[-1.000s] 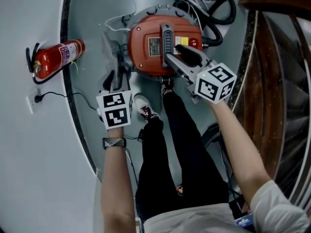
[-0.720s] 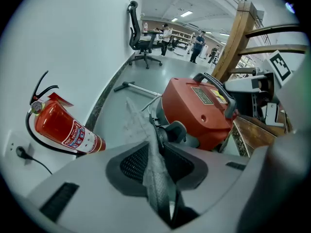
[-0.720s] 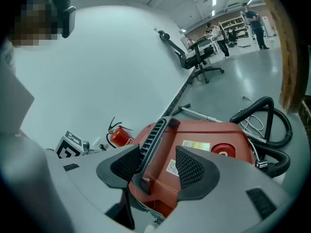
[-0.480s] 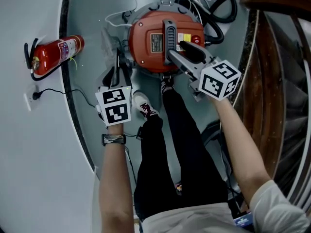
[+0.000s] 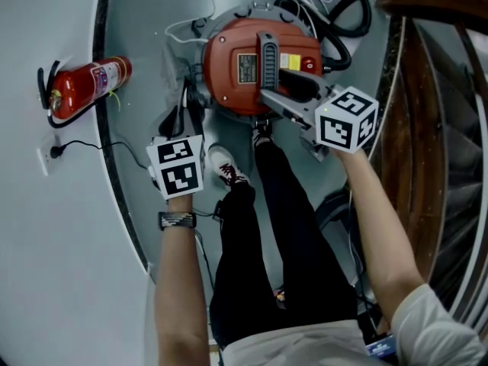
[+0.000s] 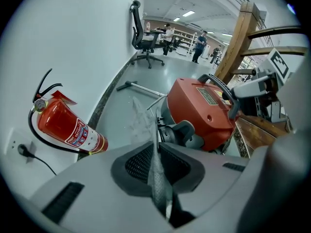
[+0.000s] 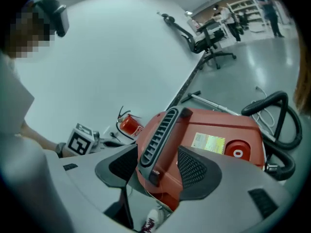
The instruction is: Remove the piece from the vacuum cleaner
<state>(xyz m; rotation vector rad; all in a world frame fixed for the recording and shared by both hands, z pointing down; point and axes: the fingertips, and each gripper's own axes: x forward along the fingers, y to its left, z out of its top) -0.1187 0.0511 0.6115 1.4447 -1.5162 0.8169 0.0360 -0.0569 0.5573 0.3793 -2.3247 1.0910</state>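
Our right gripper (image 7: 155, 155) has just been opening: its jaws stand wide, either side of the handle (image 7: 159, 130) on the vacuum (image 5: 229, 90). Our left gripper (image 6: 156, 140) has just been closing, jaws nearly together, at the vacuum's left side. The vacuum stands on the floor (image 5: 145, 21) near its wall edge.

One vacuum cleaner (image 5: 255, 63); one fire extinguisher (image 5: 84, 88) (red, like vacuum); one wall socket (image 5: 52, 158); one wristwatch (image 5: 177, 220).
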